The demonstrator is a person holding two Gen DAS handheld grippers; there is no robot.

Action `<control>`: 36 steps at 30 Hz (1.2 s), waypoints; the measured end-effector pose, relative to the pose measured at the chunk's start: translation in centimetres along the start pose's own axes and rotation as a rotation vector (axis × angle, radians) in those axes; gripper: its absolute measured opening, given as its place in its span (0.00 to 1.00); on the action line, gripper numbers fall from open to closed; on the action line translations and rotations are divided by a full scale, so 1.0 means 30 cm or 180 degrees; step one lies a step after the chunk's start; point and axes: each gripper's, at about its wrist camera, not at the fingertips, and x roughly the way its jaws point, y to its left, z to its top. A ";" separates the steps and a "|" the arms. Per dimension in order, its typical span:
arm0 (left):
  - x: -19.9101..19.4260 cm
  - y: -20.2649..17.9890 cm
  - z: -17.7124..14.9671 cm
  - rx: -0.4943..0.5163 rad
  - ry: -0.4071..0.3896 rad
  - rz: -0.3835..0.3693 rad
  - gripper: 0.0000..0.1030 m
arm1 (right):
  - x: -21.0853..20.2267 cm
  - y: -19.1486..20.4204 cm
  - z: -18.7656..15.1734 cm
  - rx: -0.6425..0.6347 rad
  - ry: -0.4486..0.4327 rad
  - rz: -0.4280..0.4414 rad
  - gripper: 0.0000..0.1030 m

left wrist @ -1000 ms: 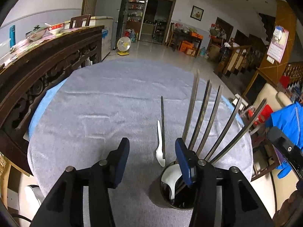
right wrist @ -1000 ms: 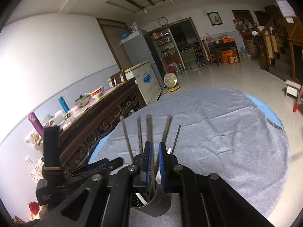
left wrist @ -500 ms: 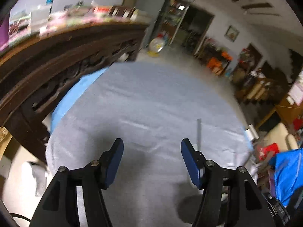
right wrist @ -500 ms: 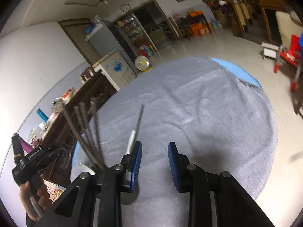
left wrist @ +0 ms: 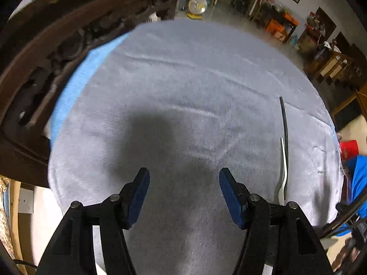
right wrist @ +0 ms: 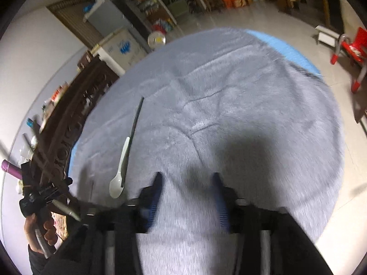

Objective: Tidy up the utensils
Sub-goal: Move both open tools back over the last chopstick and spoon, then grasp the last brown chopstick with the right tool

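A white spoon (left wrist: pixel 284 160) and a thin dark chopstick (left wrist: pixel 284 119) lie side by side on the grey cloth, to the right of my left gripper (left wrist: pixel 183 174). That gripper is open with only cloth between its blue pads. In the right wrist view the spoon (right wrist: pixel 119 176) and chopstick (right wrist: pixel 135 128) lie left of my right gripper (right wrist: pixel 187 178). Its blurred jaws are opening with nothing between them. Several dark utensil handles (right wrist: pixel 43 158) show as blurred streaks at the far left. Their cup is hidden.
The round table (right wrist: pixel 263 96) carries a grey cloth over a blue edge. A carved dark wood sideboard (left wrist: pixel 45 52) stands close on its left. A hand (right wrist: pixel 39 231) grips the other tool at the left edge. A red chair (right wrist: pixel 351 52) stands on the floor to the right.
Both grippers tipped downward and swung away from the cup of utensils, which left the views. The right jaws went from nearly shut among the handles to wide apart. The left jaws widened slightly.
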 end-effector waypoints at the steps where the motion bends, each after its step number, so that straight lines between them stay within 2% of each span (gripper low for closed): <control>1: 0.016 0.000 0.006 0.0021 0.0034 -0.0010 0.62 | 0.023 0.005 0.021 -0.0044 0.0053 -0.0006 0.56; 6: 0.055 -0.013 0.020 0.0049 0.0096 0.0030 0.62 | 0.196 0.072 0.172 -0.0238 0.0550 0.0093 0.56; 9: 0.076 -0.019 0.023 0.0065 0.0130 0.0044 0.62 | 0.310 0.149 0.284 -0.0348 0.0844 0.0247 0.56; 11: 0.086 -0.030 0.022 0.0111 0.0127 0.0062 0.62 | 0.368 0.209 0.339 -0.0445 0.0988 0.0253 0.56; 15: 0.107 -0.058 0.024 0.0220 0.0173 0.0055 0.62 | 0.502 0.343 0.408 -0.0626 0.1231 0.0155 0.47; 20: 0.120 -0.059 0.016 0.0283 0.0195 0.0070 0.62 | 0.610 0.455 0.440 -0.0836 0.1334 -0.0008 0.36; 25: 0.127 -0.022 -0.005 0.0140 0.0258 0.0044 0.62 | 0.681 0.501 0.444 -0.0972 0.1414 -0.0239 0.35; 28: 0.123 -0.011 -0.013 0.0097 0.0251 0.0033 0.62 | 0.703 0.517 0.438 -0.1016 0.1419 -0.0319 0.29; 30: 0.121 -0.014 -0.017 0.0097 0.0259 0.0021 0.62 | 0.713 0.519 0.440 -0.1027 0.1406 -0.0383 0.18; 32: 0.119 -0.021 -0.021 0.0125 0.0267 0.0013 0.62 | 0.721 0.520 0.443 -0.1033 0.1418 -0.0407 0.11; 36: 0.116 -0.042 -0.011 0.0196 0.0299 -0.0024 0.62 | 0.718 0.539 0.433 -0.1293 0.1462 -0.0536 0.09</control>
